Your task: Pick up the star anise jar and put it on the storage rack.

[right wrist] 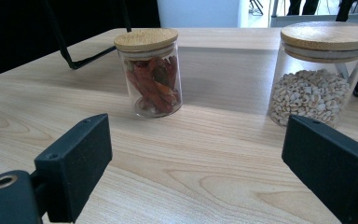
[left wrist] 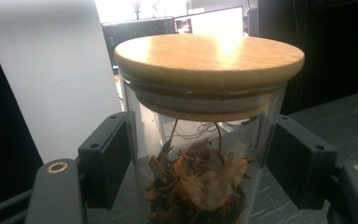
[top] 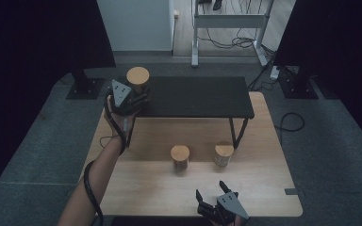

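Note:
A glass jar (left wrist: 200, 186) of dried brown star-shaped spice with a round wooden lid (top: 137, 75) stands at the left end of the black shelf (top: 198, 96). My left gripper (top: 134, 100) is shut on it, one pad pressing each side of the glass below the lid. Near the table's front edge my right gripper (top: 210, 189) is open, with nothing between its pads (right wrist: 79, 163). Ahead of it on the wood stand a jar of red dried chillies (right wrist: 150, 72) (top: 180, 157) and a jar of white beans (right wrist: 314, 79) (top: 223, 154), both lidded and upright.
The black shelf stands on thin legs (top: 238, 132) over the back half of the wooden table (top: 264, 188). Grey carpet surrounds the table, with black stand bases (top: 82, 87) at both back corners and a white desk frame (top: 228, 21) behind.

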The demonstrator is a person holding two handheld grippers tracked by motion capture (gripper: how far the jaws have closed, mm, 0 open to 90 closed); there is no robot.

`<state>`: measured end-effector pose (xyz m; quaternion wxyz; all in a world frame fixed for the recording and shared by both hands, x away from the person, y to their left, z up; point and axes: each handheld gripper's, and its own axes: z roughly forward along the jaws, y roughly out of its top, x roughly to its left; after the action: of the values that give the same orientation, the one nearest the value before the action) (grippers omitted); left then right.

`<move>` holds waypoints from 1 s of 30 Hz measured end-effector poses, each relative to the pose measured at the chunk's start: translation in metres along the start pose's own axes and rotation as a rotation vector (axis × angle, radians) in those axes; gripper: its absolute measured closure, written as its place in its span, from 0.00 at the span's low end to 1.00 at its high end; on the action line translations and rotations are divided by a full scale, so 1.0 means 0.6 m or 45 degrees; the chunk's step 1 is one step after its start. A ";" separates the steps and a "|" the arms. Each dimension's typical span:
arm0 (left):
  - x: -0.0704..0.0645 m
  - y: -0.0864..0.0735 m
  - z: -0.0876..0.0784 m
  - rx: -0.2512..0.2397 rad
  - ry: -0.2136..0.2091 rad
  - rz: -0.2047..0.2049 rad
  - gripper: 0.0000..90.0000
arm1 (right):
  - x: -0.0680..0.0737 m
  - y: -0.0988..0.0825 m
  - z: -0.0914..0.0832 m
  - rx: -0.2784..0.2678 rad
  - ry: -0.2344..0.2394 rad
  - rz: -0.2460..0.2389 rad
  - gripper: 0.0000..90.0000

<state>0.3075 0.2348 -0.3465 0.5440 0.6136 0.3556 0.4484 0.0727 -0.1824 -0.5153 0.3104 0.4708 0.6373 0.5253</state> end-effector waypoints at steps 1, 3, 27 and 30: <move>0.001 0.000 0.001 0.001 0.000 -0.002 0.30 | 0.000 0.000 0.000 0.000 0.000 0.000 0.09; 0.001 0.001 0.004 0.004 -0.001 0.004 0.29 | -0.001 0.000 0.000 -0.001 0.000 0.001 0.09; 0.008 0.006 0.025 0.052 0.027 -0.081 0.28 | -0.001 0.000 0.001 0.000 0.002 -0.001 0.08; 0.011 0.006 0.025 0.057 0.024 -0.092 0.28 | 0.000 0.000 0.001 0.001 0.005 -0.004 0.09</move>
<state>0.3237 0.2354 -0.3418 0.5426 0.6082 0.3925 0.4262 0.0732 -0.1821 -0.5156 0.3098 0.4688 0.6388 0.5255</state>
